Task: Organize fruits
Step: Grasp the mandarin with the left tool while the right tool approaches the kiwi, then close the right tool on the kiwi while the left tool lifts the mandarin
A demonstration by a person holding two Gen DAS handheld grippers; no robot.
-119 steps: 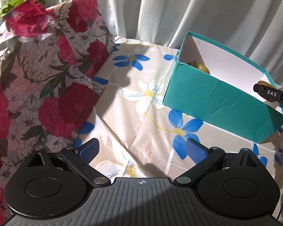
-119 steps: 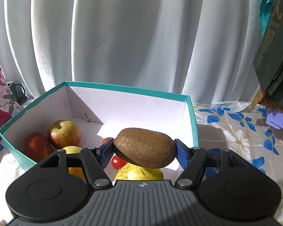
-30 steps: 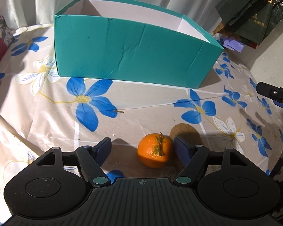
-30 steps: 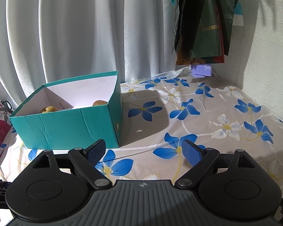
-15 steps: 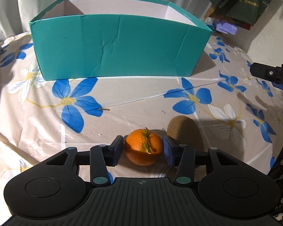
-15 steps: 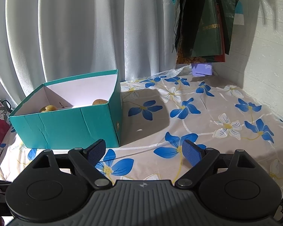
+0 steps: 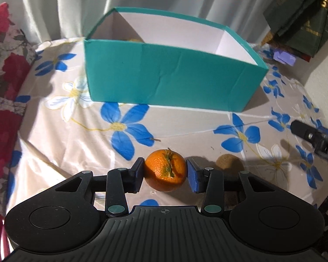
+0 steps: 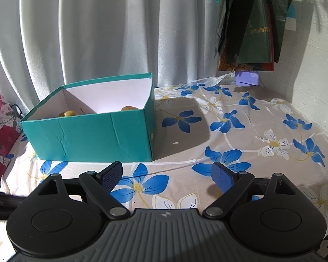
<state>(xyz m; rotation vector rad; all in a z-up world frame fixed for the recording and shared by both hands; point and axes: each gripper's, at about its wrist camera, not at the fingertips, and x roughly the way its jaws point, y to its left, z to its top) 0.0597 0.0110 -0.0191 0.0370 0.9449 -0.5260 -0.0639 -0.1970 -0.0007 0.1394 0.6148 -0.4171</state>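
My left gripper (image 7: 165, 175) is shut on an orange tangerine (image 7: 165, 170) and holds it above the flowered tablecloth, in front of the teal box (image 7: 168, 78). A brown kiwi (image 7: 226, 161) lies on the cloth just right of the tangerine. My right gripper (image 8: 167, 178) is open and empty, low over the cloth, to the right front of the teal box (image 8: 94, 137). Two yellowish fruits (image 8: 129, 108) show inside the box. The right gripper's tip also shows in the left wrist view (image 7: 314, 138) at the right edge.
White curtains (image 8: 98, 32) hang behind the table. A red flowered bag (image 7: 2, 69) stands at the left. Dark green bags (image 8: 255, 21) hang at the back right above a small purple box (image 8: 247, 78). A white wall (image 8: 312, 65) bounds the right side.
My left gripper has closed on the tangerine and lifted it off the cloth, tilting up toward the box. My right gripper has stayed open and nearly still.
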